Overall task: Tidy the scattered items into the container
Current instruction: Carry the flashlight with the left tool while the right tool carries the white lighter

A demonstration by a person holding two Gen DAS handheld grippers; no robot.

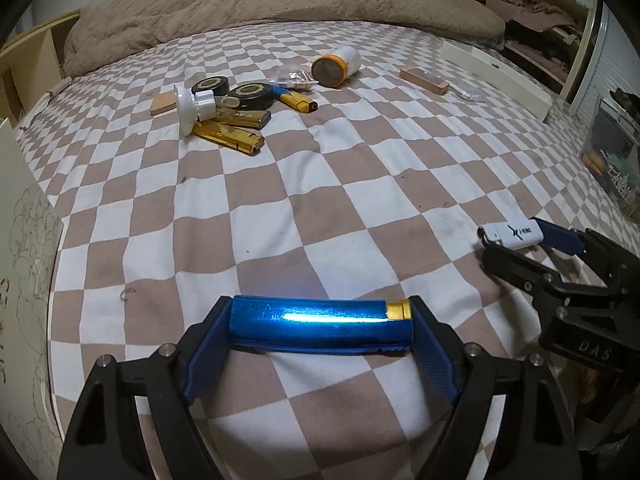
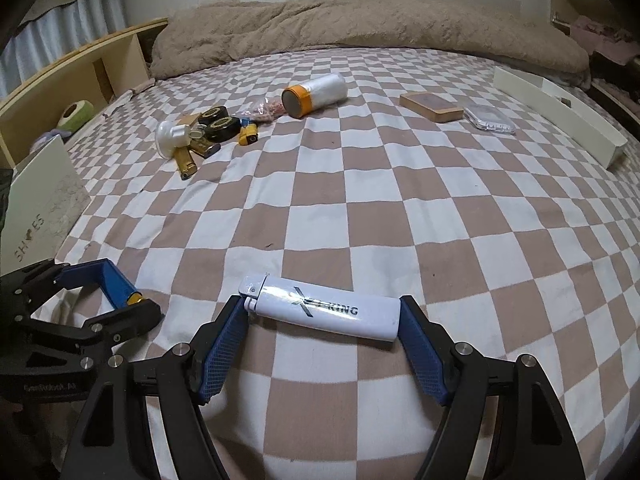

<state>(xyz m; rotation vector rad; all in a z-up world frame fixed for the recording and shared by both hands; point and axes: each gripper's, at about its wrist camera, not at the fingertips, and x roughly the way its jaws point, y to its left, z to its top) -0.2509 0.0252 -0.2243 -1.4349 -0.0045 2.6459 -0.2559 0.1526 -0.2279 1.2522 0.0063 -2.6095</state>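
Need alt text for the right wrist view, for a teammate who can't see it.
The right gripper clamps a white lighter lengthwise over a checkered bedspread. The left gripper holds a blue lighter at lower left; more lighters and tins lie scattered beyond.

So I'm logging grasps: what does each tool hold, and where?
Left tool clamps the shiny blue lighter lengthwise, by its two ends. Right tool clamps the white printed lighter likewise, end to end.

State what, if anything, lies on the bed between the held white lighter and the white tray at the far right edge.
Nothing visible: only bare checkered sheet separates the white lighter from the white tray.
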